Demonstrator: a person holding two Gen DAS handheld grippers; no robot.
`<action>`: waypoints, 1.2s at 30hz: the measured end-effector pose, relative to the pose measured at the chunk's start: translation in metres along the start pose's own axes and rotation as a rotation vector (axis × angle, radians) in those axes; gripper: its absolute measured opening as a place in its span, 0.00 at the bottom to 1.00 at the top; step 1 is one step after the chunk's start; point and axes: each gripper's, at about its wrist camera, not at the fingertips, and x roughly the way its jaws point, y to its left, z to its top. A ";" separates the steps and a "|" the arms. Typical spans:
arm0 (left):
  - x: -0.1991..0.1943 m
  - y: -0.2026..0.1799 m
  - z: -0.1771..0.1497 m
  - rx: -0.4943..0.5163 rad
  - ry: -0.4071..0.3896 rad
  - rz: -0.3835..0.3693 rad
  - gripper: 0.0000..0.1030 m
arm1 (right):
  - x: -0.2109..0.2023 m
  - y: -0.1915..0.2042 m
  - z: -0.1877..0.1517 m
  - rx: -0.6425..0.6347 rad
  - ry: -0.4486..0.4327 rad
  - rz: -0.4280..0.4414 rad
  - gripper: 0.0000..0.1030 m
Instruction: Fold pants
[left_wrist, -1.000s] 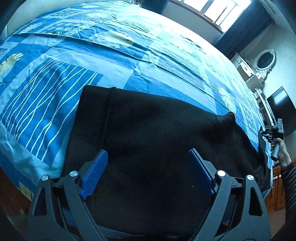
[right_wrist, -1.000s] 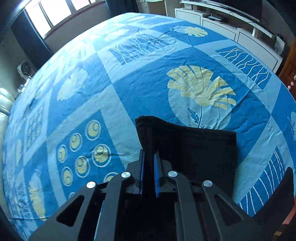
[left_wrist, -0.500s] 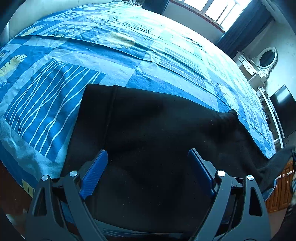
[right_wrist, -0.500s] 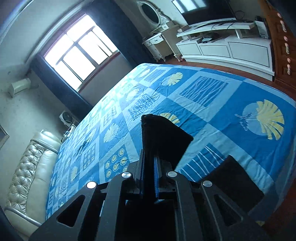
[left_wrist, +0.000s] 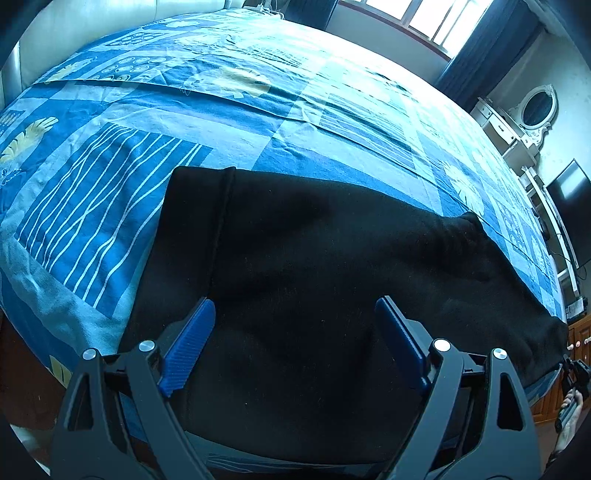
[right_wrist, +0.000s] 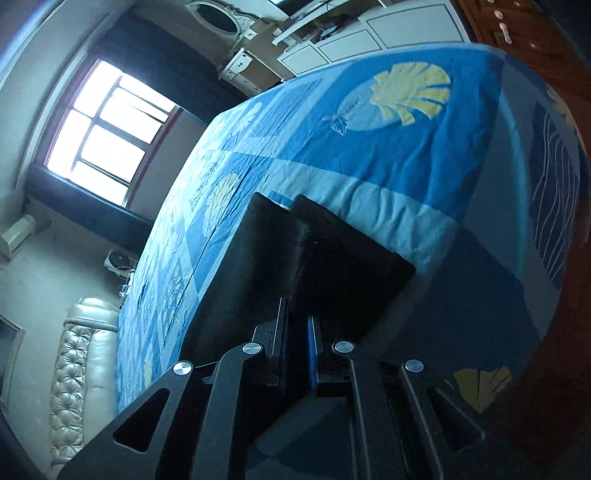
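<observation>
Matt black cloth pants (left_wrist: 314, 277), seemingly fleecy

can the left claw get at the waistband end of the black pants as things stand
Probably yes: the left claw hangs open right above the black pants, and nothing lies on the waistband end. The right claw is shut on the other end.

Counts: one pair of pants, one bed, two grippers

One pair of black pants (left_wrist: 314, 280) lies on one bed (left_wrist: 207, 122) with one blue patterned cover. Two grippers show: the left gripper (left_wrist: 291, 343) and the right gripper (right_wrist: 297, 328), each with two blue pads. Around the bed stand one window (right_wrist: 107, 140), one oval mirror (left_wrist: 537, 109), one television (left_wrist: 570, 206) and one padded headboard (right_wrist: 74, 369).
</observation>
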 end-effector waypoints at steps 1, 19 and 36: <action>0.000 0.000 0.000 -0.001 0.000 0.001 0.86 | 0.000 -0.006 0.000 0.033 0.000 0.017 0.15; 0.006 -0.009 0.000 0.021 0.002 0.063 0.90 | 0.011 0.049 0.044 -0.062 -0.011 0.030 0.11; 0.013 -0.016 0.000 0.039 0.003 0.110 0.95 | -0.003 -0.024 0.032 -0.081 0.003 0.049 0.09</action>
